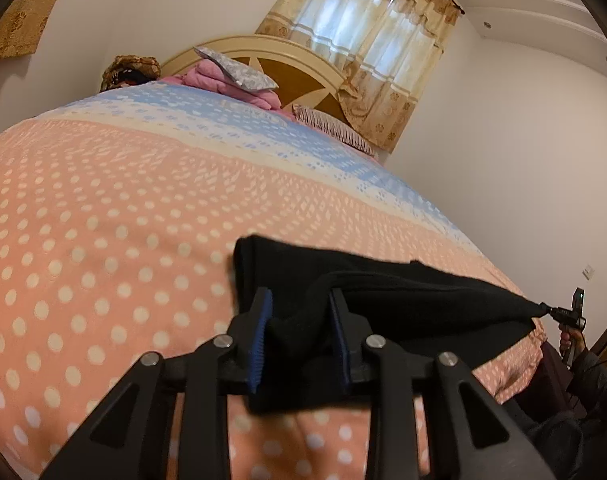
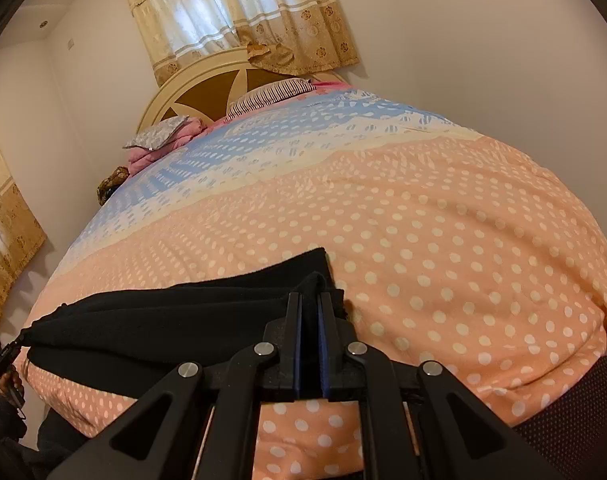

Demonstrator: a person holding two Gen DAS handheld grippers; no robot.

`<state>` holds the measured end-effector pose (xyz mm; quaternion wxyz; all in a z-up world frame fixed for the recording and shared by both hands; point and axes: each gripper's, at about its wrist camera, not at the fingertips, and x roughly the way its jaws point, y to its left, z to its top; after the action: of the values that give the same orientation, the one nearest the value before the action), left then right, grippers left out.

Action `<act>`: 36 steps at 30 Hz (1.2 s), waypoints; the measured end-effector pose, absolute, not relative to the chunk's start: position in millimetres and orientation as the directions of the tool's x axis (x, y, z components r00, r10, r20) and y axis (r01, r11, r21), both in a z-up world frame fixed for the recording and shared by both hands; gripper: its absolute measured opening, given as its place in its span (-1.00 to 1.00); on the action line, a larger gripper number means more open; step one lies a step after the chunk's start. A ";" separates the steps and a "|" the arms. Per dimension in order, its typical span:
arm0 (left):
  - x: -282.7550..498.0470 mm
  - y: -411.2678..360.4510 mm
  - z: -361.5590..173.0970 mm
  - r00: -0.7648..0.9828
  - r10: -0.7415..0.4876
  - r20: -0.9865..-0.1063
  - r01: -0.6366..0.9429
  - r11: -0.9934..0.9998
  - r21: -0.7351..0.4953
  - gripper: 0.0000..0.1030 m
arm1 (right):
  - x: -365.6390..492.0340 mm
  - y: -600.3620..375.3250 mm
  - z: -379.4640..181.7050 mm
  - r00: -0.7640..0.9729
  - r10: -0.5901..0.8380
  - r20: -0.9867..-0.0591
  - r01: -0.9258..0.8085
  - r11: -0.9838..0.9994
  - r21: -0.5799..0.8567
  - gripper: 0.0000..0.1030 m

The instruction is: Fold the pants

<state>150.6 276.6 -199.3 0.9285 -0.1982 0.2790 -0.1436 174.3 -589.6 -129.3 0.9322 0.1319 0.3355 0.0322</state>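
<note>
Left claw: left gripper [image 1: 301,312], black linkage with blue pads, jaws parted, black cloth lying loose between them.
Right claw: right gripper [image 2: 309,308], jaws clenched on the other end.
Pants: black knit pants [image 1: 403,292], stretched between both claws along the near edge of the peach polka-dot bedspread [image 1: 103,220].
Background: cream headboard [image 1: 287,56], beige curtain [image 1: 367,36].

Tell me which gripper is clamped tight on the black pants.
The right gripper: its jaws are pinched shut on the black pants. The left gripper has its jaws apart, with cloth loose between them.
</note>
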 end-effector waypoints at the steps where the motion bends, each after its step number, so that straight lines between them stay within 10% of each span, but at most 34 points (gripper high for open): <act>1: 148.9 276.9 -201.1 0.800 -0.376 -0.469 0.153 0.882 -0.446 -0.38 | 171.9 -588.4 -129.1 0.773 0.148 -0.617 0.024 0.965 0.261 -0.87; 7: 138.5 282.3 -206.7 0.793 -0.336 -0.508 0.106 0.897 -0.429 0.29 | 167.0 -595.6 -133.5 0.764 0.128 -0.633 0.055 0.964 0.262 -0.79; 23: 108.2 326.6 -190.1 0.841 -0.128 -0.526 -0.101 0.918 -0.383 0.36 | 150.1 -516.9 -93.0 0.769 0.195 -0.609 -0.099 0.977 0.188 -0.73; 29: 134.1 267.7 -161.2 0.856 -0.201 -0.476 0.019 0.932 -0.361 0.62 | 202.5 -384.9 -95.7 0.640 0.364 -0.677 -0.350 0.922 0.166 -0.23; 36: 175.2 193.4 -193.0 0.732 -0.198 -0.652 0.110 0.979 -0.174 0.62 | 270.5 -249.6 -115.6 0.471 0.507 -0.722 -0.454 0.841 0.295 -0.23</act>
<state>175.2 193.4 -193.0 0.9285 -0.0620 0.3567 -0.0828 270.5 -249.6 -115.6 0.8571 0.0309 0.4311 0.2804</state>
